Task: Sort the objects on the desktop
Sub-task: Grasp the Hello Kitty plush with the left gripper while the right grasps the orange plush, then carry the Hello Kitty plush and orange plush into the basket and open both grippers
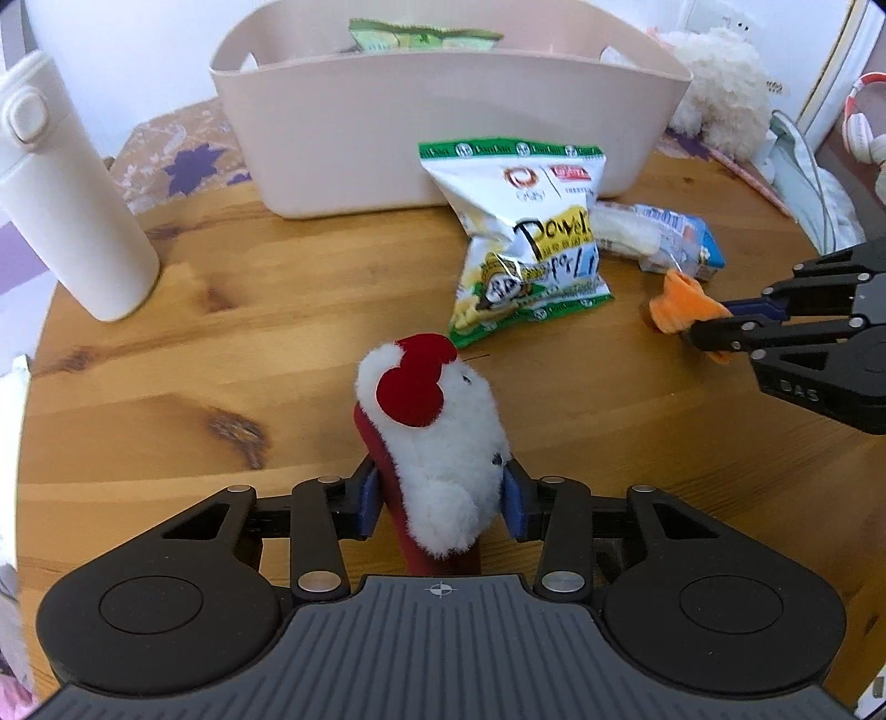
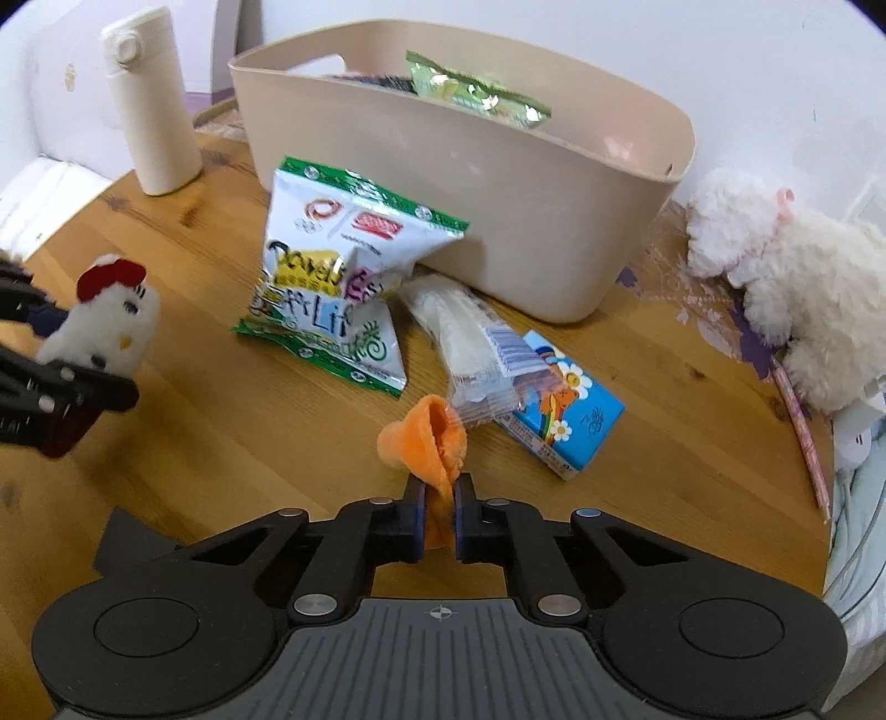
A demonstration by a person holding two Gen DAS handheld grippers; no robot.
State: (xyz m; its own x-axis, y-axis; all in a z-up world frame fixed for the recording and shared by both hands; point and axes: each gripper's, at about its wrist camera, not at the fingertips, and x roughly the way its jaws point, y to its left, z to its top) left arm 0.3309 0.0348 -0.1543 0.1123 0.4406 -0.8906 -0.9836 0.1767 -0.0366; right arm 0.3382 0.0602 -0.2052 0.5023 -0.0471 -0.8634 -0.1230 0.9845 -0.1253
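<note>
A white plush toy with a red bow (image 1: 443,443) stands between the blue pads of my left gripper (image 1: 440,490), which press its sides: the gripper is shut on it. From the right wrist view the same toy (image 2: 111,315) and left gripper (image 2: 83,354) sit at the far left. My right gripper (image 2: 440,520) is shut on a small orange cloth piece (image 2: 426,443), just above the wooden table (image 2: 249,443). That gripper (image 1: 714,327) and orange piece (image 1: 675,304) also show at the right of the left wrist view.
A beige basket (image 1: 443,138) with green snack bags (image 1: 421,36) stands at the back. In front of it lie a white-green snack bag (image 1: 531,243), a clear packet (image 1: 626,227) and a blue carton (image 1: 698,243). A white bottle (image 1: 72,194) is left, a fluffy white plush (image 2: 786,288) right.
</note>
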